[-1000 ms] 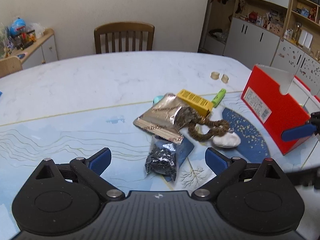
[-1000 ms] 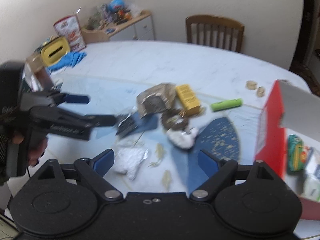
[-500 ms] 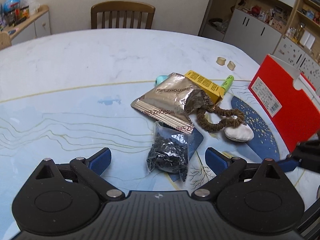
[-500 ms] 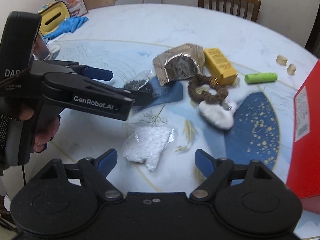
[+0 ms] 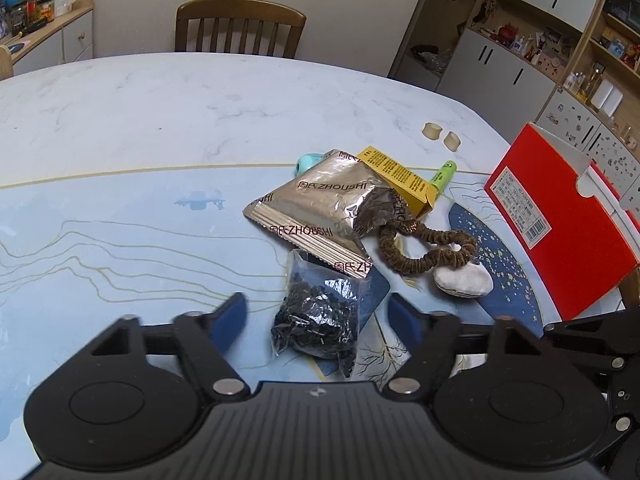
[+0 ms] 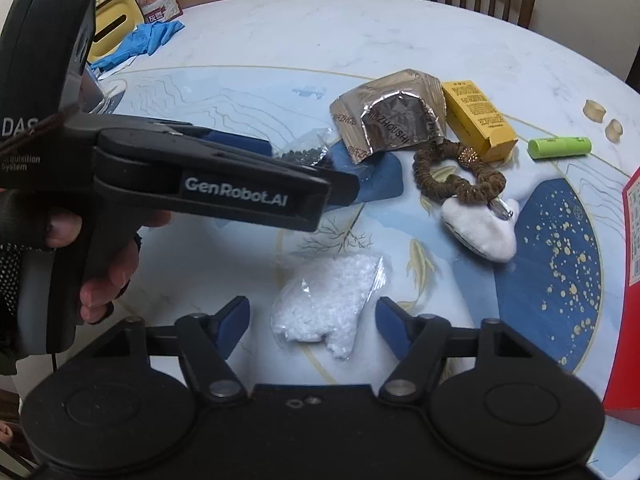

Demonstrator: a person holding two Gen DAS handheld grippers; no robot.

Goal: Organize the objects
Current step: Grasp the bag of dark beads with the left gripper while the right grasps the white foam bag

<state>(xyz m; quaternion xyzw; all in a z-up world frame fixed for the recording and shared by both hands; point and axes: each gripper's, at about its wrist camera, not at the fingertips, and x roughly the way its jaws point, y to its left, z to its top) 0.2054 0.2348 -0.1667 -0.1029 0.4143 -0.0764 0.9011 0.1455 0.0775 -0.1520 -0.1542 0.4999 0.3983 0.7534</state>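
Note:
A clear bag of black granules (image 5: 316, 320) lies on the table between the fingers of my left gripper (image 5: 318, 316). Its jaws are closing, and a gap shows on each side of the bag. A clear bag of white granules (image 6: 324, 304) lies between the fingers of my right gripper (image 6: 312, 312). These jaws are closing too, and the pads are not pressing on the bag. In the right wrist view a hand holds the left gripper (image 6: 308, 164) above the black bag (image 6: 304, 152).
Behind the bags lie a gold foil pouch (image 5: 320, 208), a yellow box (image 5: 400, 178), a brown scrunchie (image 5: 424, 248), a white plush (image 5: 462, 280) and a green tube (image 5: 444, 172). A red box (image 5: 560, 220) stands at the right. Blue gloves (image 6: 140, 40) lie far left.
Both grippers have come down closer to the table, each over its bag. Both pairs of jaws have narrowed around the bags.

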